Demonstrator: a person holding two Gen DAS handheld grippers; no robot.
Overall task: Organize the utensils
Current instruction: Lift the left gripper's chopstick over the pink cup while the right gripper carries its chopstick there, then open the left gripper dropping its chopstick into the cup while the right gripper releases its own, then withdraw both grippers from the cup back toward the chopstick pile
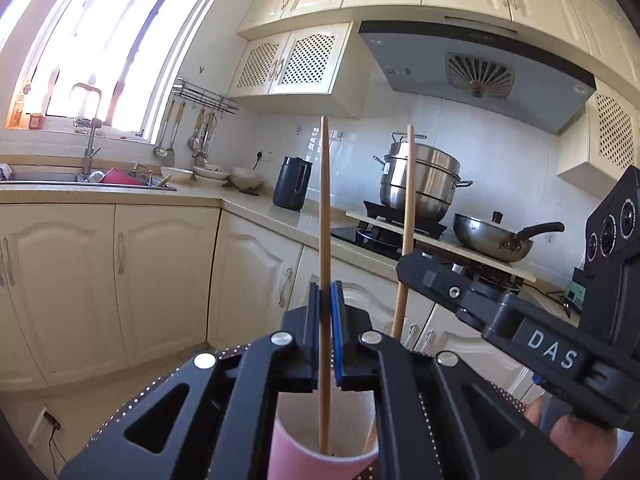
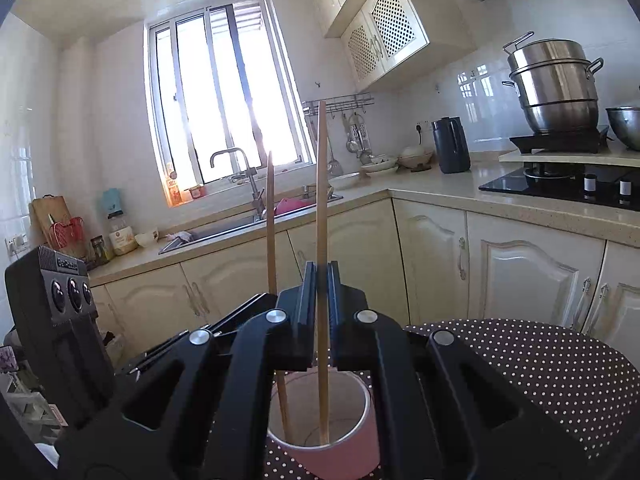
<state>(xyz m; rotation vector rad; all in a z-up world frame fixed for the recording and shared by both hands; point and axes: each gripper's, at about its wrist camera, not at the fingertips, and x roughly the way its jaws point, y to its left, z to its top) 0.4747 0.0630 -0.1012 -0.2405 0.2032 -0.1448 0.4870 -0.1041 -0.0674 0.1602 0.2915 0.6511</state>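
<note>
Two wooden chopsticks stand upright with their lower ends inside a pink paper cup (image 1: 300, 456). In the left wrist view my left gripper (image 1: 325, 294) is shut on one chopstick (image 1: 325, 208) just above the cup. My right gripper (image 1: 406, 266) reaches in from the right and is closed on the second chopstick (image 1: 409, 184). In the right wrist view my right gripper (image 2: 322, 276) is shut on its chopstick (image 2: 321, 184) over the cup (image 2: 352, 446). The other chopstick (image 2: 271, 220) rises just left of it.
The cup stands on a brown tablecloth with white dots (image 2: 520, 364). Behind are cream cabinets (image 1: 160, 280), a sink with dishes (image 1: 120, 178), a dark kettle (image 1: 292, 184), a steel steamer pot (image 1: 424, 184) and a wok (image 1: 492, 240) on the stove. A hand (image 1: 576, 440) holds the right gripper.
</note>
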